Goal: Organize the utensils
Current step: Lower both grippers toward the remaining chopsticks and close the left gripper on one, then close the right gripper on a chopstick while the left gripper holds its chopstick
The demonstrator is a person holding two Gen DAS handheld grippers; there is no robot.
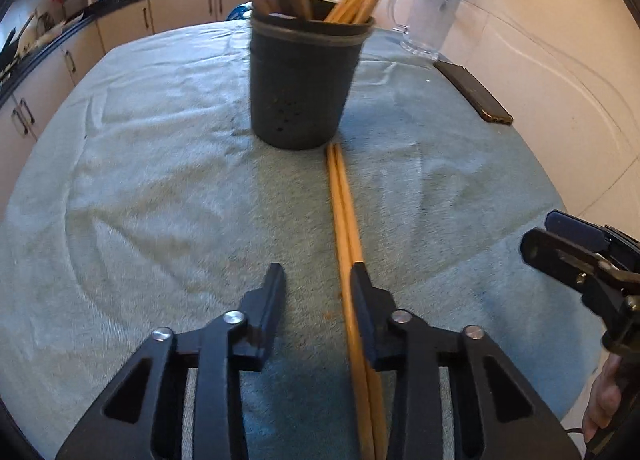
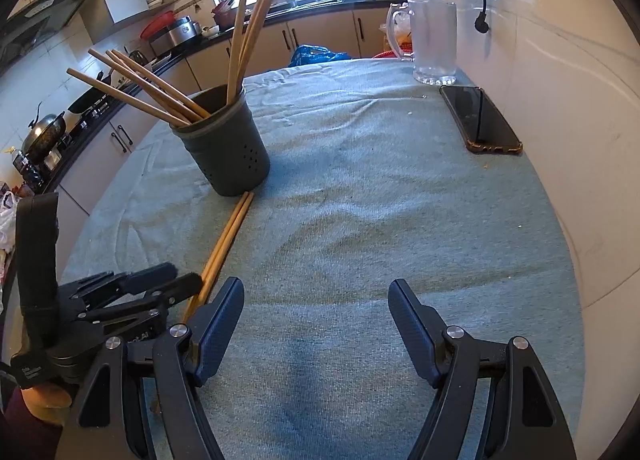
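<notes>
A dark grey utensil holder (image 1: pixel 302 80) stands upright on the cloth-covered table and holds several wooden chopsticks; it also shows in the right wrist view (image 2: pixel 226 144). A pair of light wooden chopsticks (image 1: pixel 346 228) lies flat on the cloth, tips touching the holder's base, and shows in the right wrist view (image 2: pixel 226 244). My left gripper (image 1: pixel 318 280) is open, low over the cloth, with the pair lying between its fingers against the right finger. My right gripper (image 2: pixel 316 296) is open wide and empty, to the right of the left one.
A clear glass mug (image 2: pixel 432 42) stands at the table's far right. A black phone (image 2: pixel 480 118) lies near the right edge by the white wall. The grey-blue cloth (image 2: pixel 360 200) covers the table. Kitchen counters and cabinets run behind and to the left.
</notes>
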